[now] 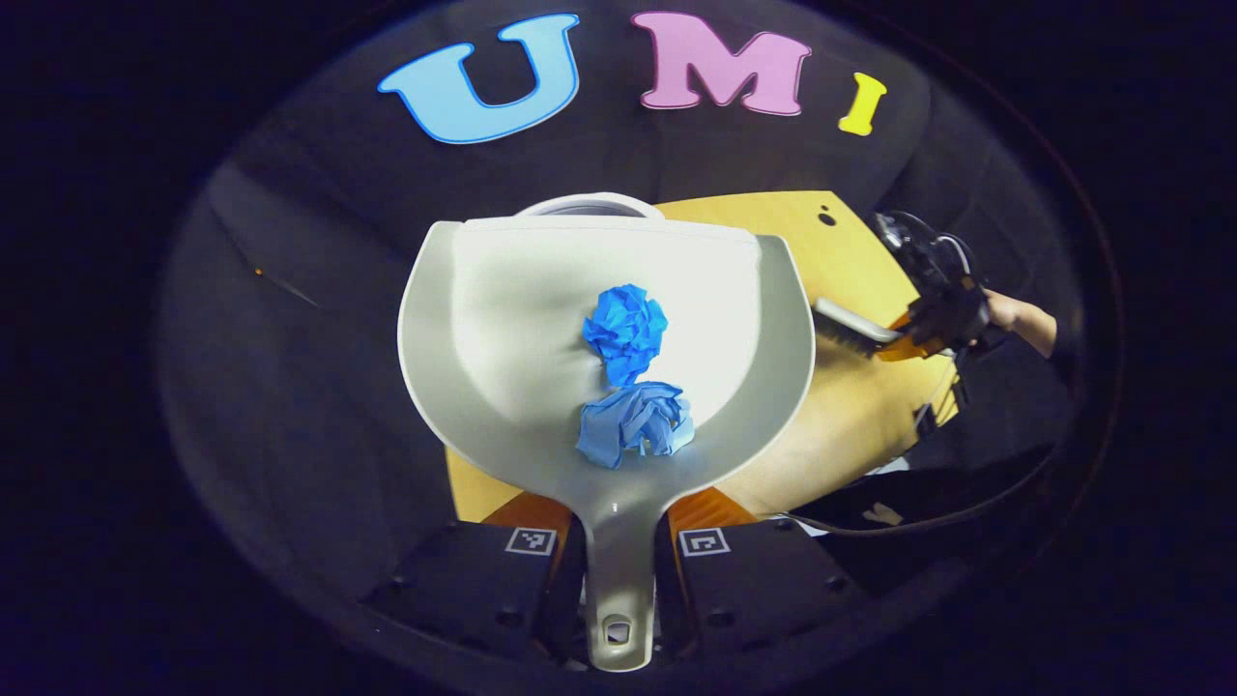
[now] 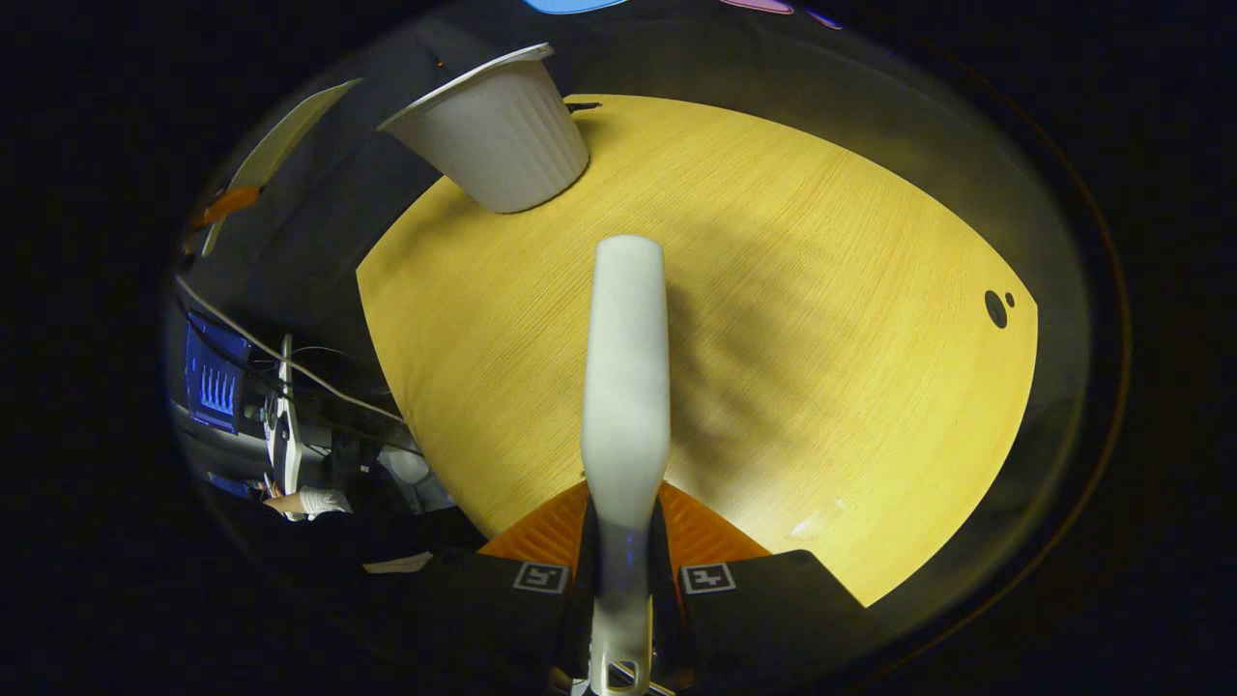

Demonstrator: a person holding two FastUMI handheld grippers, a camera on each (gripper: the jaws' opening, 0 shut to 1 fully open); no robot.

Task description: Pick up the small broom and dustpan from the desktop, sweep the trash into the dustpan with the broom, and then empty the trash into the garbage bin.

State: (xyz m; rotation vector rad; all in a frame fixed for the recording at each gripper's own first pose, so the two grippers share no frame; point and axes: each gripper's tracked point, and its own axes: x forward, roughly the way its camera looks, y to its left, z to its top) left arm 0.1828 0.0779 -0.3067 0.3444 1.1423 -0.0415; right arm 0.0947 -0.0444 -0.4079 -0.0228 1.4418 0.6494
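Dustpan (image 1: 503, 319) mouth fwd over bin (image 1: 588, 205); broom (image 2: 625, 387) lengthwise, prob level.

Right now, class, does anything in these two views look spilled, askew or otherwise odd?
Nothing stands out. Both crumpled blue paper wads sit inside the white plastic dustpan, which the left gripper grips by its handle. The right gripper holds the white-handled small broom over the yellow wooden desktop.

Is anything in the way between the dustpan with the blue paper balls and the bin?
Nothing visible is. The left gripper holds the dustpan with two crumpled blue paper balls, its front lip right at the white garbage bin's rim. The broom stays off to the side.
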